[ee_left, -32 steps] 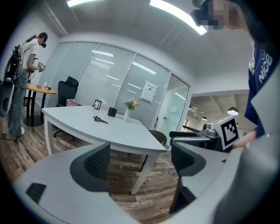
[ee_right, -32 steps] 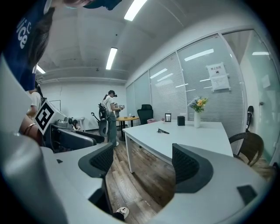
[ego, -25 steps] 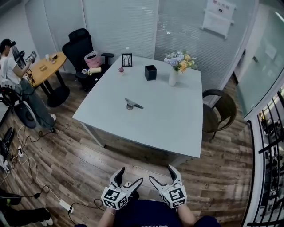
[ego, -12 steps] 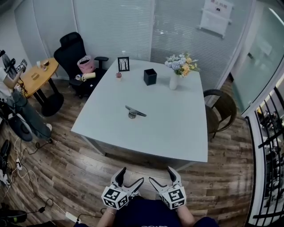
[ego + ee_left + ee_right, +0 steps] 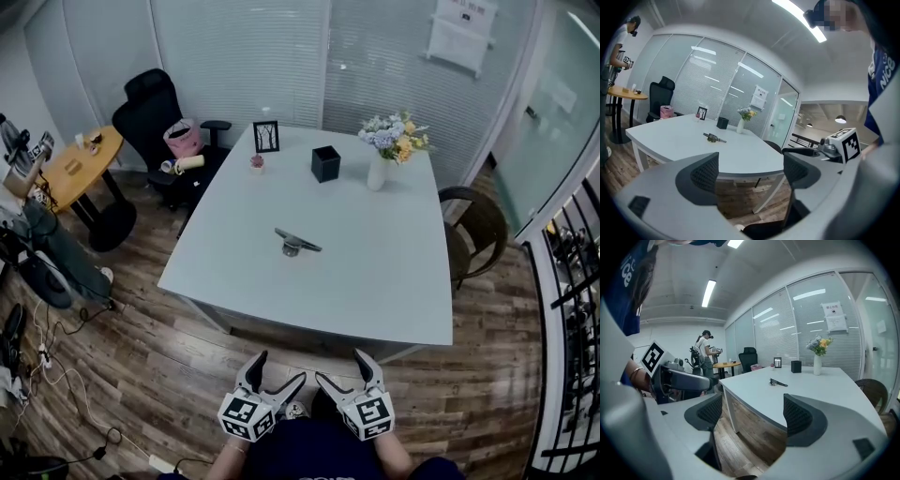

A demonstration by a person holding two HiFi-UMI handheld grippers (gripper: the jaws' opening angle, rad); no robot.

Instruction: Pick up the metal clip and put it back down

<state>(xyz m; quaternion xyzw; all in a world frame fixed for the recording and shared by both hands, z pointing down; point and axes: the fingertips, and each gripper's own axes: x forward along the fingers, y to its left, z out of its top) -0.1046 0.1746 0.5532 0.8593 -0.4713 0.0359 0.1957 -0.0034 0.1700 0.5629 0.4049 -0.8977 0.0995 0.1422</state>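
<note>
- I read a strip of bare wood floor (image 5: 141, 356) between the grippers and the table (image 5: 375, 281). Its near edge runs across the head view, well ahead of both sets of tips.
- The clip (image 5: 298, 244) lies on the table top, about mid-width and towards the near edge, with bare top all round it.
- On the right a brown chair (image 5: 475, 230) stands at the table's side, and a dark railing (image 5: 570, 281) lines the far right. Cables (image 5: 52, 352) trail over the floor at the left.
- The left gripper (image 5: 279, 367) and right gripper (image 5: 339, 367) are held low, close to the person's body, side by side, pointing forward at the table.
- The left jaws stand wide apart with nothing between them. Through the gap I see only table edge and floor.
- The right jaws are just as wide apart and hold nothing.
- At the table's far end stand a vase (image 5: 378, 171) of flowers, a black box (image 5: 325, 163) and a small frame (image 5: 266, 137).
- Behind them is a glass wall with blinds (image 5: 262, 56).
- At the far left are a black office chair (image 5: 155, 103) and a round wooden table (image 5: 80, 159), with a person (image 5: 704, 350) beside it.
</note>
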